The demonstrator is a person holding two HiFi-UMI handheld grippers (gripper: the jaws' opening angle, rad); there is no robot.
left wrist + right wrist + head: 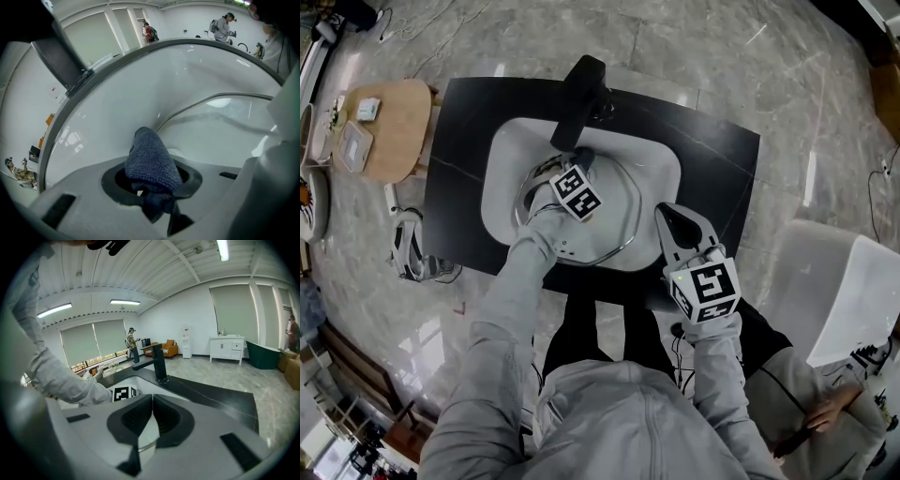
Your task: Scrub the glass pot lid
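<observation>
The glass pot lid (617, 223), with a metal rim, lies tilted in the white sink (661, 178). My left gripper (574, 165) is down in the basin over the lid and shut on a dark blue cloth (584, 158). In the left gripper view the cloth (150, 159) bulges out between the jaws of the gripper (152, 180), with the lid (225, 126) just beyond it. My right gripper (664, 214) is at the lid's right edge. In its own view that gripper (151, 413) has its jaws closed on the lid's thin rim (144, 436).
A black faucet (581, 94) rises at the sink's far side, set in a black counter (712, 159). A small wooden table (389, 127) stands far left, a white chair (844, 281) at right. Another person's hand (825, 403) shows at lower right.
</observation>
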